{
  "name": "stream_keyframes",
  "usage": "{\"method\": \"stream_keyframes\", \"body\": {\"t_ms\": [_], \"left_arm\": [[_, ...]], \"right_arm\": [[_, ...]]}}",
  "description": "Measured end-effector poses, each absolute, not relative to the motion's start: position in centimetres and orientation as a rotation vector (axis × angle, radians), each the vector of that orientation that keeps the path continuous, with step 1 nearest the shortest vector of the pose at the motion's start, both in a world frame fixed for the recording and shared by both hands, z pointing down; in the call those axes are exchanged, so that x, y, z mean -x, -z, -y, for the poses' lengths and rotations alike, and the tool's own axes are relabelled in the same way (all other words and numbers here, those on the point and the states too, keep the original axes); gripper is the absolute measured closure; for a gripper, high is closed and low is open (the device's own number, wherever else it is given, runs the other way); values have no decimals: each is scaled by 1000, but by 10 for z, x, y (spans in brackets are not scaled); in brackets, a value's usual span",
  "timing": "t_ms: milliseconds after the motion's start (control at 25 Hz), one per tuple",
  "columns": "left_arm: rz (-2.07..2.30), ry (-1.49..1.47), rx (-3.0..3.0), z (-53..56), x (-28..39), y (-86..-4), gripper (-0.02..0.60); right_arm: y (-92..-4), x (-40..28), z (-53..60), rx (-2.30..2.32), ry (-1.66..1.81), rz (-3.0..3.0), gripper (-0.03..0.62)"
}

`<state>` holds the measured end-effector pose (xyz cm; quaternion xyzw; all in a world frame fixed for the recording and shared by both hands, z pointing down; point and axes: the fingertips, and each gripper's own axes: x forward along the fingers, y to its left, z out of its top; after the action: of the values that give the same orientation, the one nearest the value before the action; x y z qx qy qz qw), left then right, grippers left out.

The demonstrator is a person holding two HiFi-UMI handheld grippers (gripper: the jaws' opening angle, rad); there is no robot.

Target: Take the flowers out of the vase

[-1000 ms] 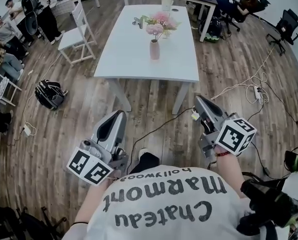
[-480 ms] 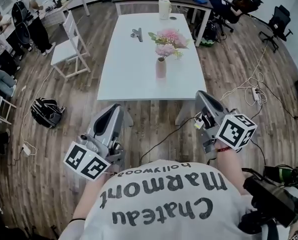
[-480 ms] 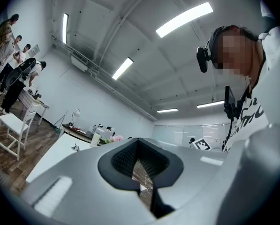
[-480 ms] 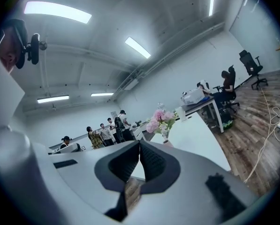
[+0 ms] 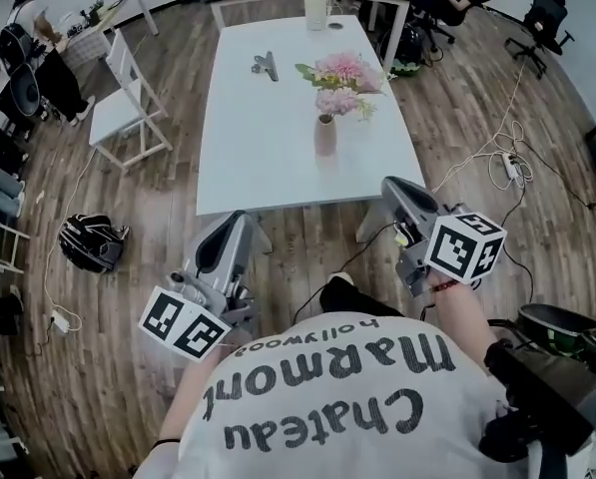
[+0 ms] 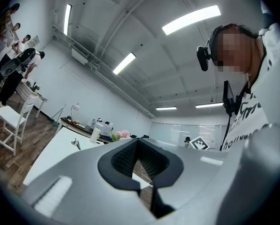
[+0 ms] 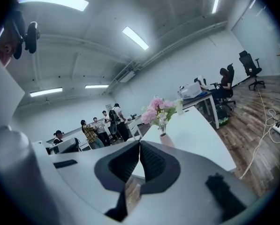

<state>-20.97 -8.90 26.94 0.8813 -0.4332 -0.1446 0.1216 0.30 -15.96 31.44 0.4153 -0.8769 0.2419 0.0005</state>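
Well beyond right claw [image 7: 139, 143], flowers [image 7: 158, 108], seemingly untouched

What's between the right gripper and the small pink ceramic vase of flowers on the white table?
Only bare white tabletop lies between the right gripper and the pink vase, as the head view shows.

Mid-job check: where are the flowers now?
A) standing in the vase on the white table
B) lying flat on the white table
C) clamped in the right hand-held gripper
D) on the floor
A: the flowers rise from the vase, which stands upright on the white table.
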Motion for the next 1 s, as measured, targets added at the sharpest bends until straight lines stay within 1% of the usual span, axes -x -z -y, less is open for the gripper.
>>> {"method": "stream_keyframes", "body": {"t_ms": [360,520,880,920,960,1000], "left_arm": [[1292,369,-2521,108,221,-294,577],[1327,407,-2436,136,232,-298,577],[1321,332,-2425,208,229,-307,577],[1314,316,-2419,214,226,-311,577],[1306,303,-2411,220,223,-315,577],[1300,293,-2402,227,221,-319,577]], "right_arm": [[-339,14,201,-1278,-819,2747,579],[-348,17,235,-1282,-840,2751,579],[-370,19,301,-1287,-757,2768,573],[-375,17,306,-1294,-736,2749,484],[-380,16,310,-1287,-715,2735,425],[-385,17,315,-1269,-698,2730,425]]}}
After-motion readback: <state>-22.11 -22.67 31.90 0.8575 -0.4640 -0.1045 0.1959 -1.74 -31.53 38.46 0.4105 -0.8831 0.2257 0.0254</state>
